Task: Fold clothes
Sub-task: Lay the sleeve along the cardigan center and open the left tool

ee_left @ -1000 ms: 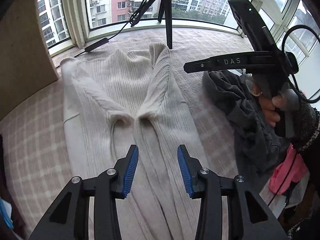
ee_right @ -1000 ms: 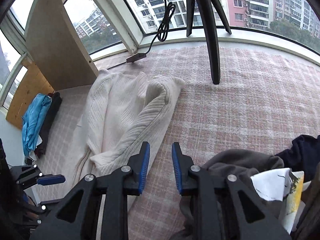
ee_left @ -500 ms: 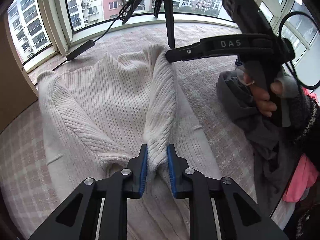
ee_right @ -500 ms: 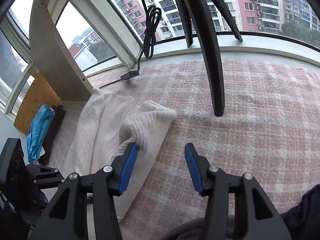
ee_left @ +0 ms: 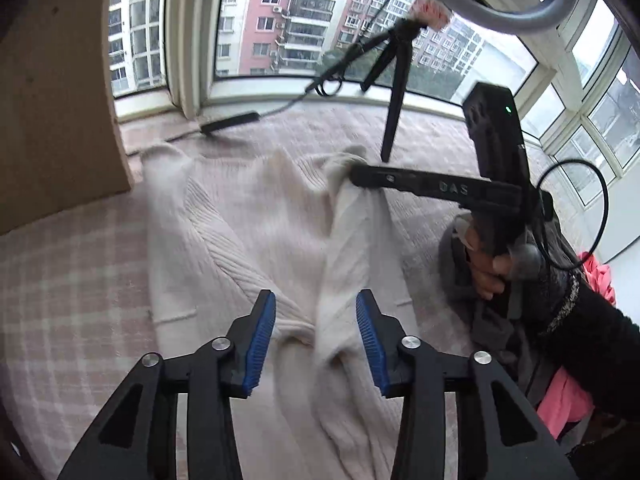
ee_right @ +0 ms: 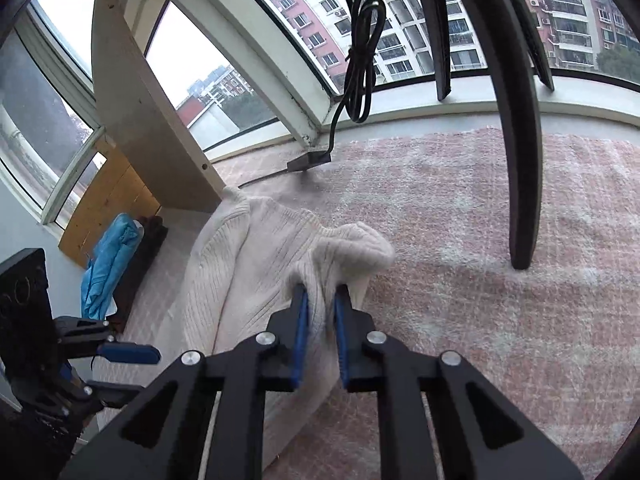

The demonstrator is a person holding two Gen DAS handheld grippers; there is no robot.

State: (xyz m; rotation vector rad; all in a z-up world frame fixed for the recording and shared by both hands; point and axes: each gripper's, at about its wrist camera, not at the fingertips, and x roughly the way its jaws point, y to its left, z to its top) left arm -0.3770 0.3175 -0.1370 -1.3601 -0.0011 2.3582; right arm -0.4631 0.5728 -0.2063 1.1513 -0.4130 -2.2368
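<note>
A cream ribbed knit sweater (ee_left: 256, 232) lies flat on a pink checked blanket (ee_left: 68, 280), both sleeves folded in over its body. My left gripper (ee_left: 316, 336) is open, its blue pads on either side of the sleeve cuffs, holding nothing. My right gripper (ee_right: 320, 326) is shut on the sweater's (ee_right: 248, 264) far right shoulder fold. It shows in the left wrist view (ee_left: 354, 172) pinching that corner.
A black tripod (ee_right: 516, 128) stands on the blanket just beyond the sweater. A grey garment (ee_left: 472, 280) and a pink one (ee_left: 560, 404) are piled at the right. A wooden panel (ee_left: 52, 112) stands at the left. A cable and adapter (ee_right: 310, 160) lie by the window sill.
My left gripper was shut on the sleeve cuff half a second ago and has opened and let go. My right gripper moved onto the shoulder fold and shut on it.
</note>
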